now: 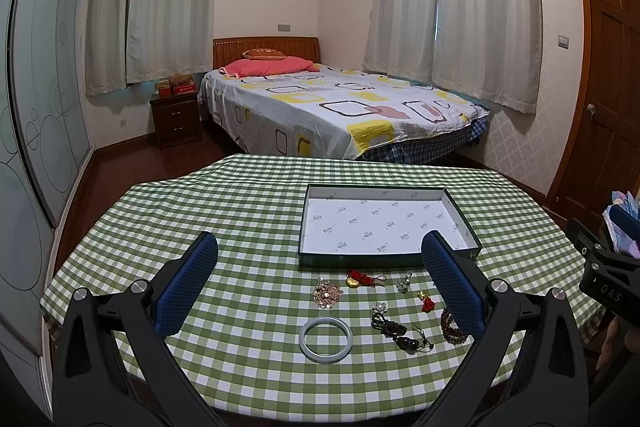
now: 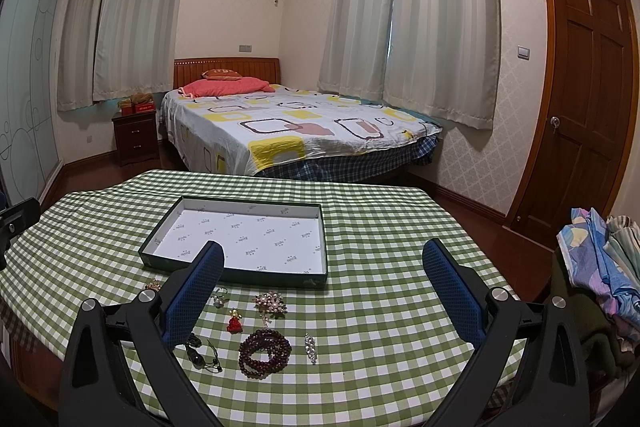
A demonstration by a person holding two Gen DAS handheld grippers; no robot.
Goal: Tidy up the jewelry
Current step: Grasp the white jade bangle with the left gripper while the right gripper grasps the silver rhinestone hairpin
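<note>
An empty shallow box (image 1: 386, 223) (image 2: 244, 241) with a white printed lining lies on the green checked tablecloth. In front of it lie loose pieces: a pale jade bangle (image 1: 325, 339), a pearl brooch (image 1: 327, 293) (image 2: 271, 302), a gold and red charm (image 1: 357, 279), a small silver charm (image 1: 404, 283) (image 2: 219, 297), a red tassel charm (image 1: 426, 301) (image 2: 235, 321), a dark cord pendant (image 1: 394, 329) (image 2: 200, 351), brown prayer beads (image 1: 450, 323) (image 2: 265, 353) and a crystal pin (image 2: 310, 345). My left gripper (image 1: 318, 259) is open above them. My right gripper (image 2: 322, 263) is open too, holding nothing.
The table (image 1: 240, 211) ends at a rounded front edge. A bed (image 1: 340, 107), a nightstand (image 1: 176, 117) and a wardrobe (image 1: 36, 107) stand behind it. A door (image 2: 580, 99) is at the right, and folded cloth (image 2: 600, 259) lies beside the table's right edge.
</note>
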